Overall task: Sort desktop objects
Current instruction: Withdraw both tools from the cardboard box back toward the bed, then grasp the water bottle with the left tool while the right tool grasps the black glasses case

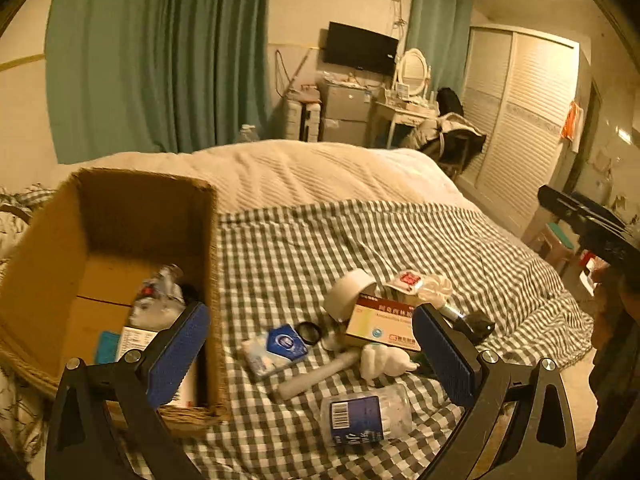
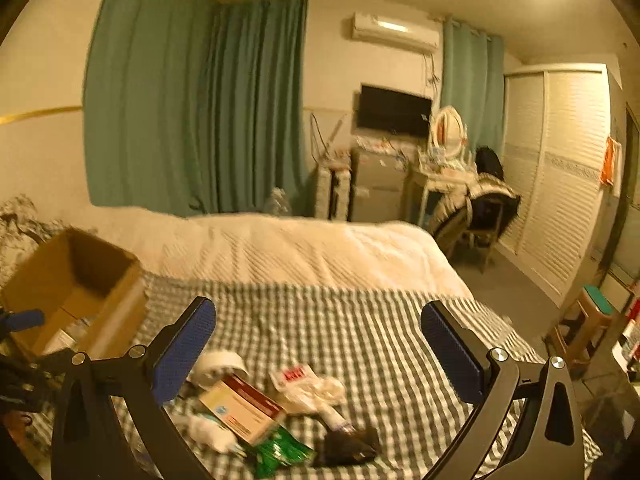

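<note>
Both the left gripper (image 1: 311, 354) and right gripper (image 2: 319, 354) are hovering wide open, empty, above the bed (image 1: 400, 236); the medicine box (image 1: 384, 322) lettering is unreadable.

Left of the left jaws we see a matt cardboard box (image 1: 120, 240), its rim rough and fibrous. Between them lie a glossy plastic packet (image 1: 276, 348), a smooth paper carton (image 1: 384, 320) and a clear plastic bottle (image 1: 368, 416), all on the checked cloth bedcover (image 1: 400, 240). The jaw pads (image 1: 176, 356) look ribbed, matt blue.
</note>
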The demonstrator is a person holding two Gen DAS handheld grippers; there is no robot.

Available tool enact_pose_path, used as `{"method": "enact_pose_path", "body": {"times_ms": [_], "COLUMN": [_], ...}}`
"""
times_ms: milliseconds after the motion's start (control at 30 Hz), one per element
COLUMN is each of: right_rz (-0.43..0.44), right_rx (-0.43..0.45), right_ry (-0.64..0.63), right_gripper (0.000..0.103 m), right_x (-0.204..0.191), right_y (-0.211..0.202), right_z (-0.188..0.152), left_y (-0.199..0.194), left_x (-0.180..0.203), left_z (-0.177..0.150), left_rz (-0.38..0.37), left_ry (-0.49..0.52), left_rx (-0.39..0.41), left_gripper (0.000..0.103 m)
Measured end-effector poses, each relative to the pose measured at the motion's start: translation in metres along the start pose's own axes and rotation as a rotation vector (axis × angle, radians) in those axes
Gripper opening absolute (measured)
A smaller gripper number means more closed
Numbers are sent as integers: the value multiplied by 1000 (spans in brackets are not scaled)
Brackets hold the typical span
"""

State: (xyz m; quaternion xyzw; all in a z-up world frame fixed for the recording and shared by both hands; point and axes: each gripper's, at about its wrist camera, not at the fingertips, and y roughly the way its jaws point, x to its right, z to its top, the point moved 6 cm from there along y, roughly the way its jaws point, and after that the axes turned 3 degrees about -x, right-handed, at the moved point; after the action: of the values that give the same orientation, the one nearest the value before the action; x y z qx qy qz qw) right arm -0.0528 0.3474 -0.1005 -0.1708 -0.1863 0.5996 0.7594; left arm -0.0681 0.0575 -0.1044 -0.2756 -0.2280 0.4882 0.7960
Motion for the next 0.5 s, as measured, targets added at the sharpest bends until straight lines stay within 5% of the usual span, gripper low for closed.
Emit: {"method": "enact_pose_path", "body": {"times_ms": [500], "right_rz": [-57], "right_rx": [-322], "right_ry": [-25], "right_gripper": [103], "right_x": [36], "right_y": [68], "right_z": [-78], "left_y": [72], "left_x": [33], "left_z": [-61], "left_rz": [-86], "left_ry": [47], "left_rx": [-227], "left_gripper": [103]}}
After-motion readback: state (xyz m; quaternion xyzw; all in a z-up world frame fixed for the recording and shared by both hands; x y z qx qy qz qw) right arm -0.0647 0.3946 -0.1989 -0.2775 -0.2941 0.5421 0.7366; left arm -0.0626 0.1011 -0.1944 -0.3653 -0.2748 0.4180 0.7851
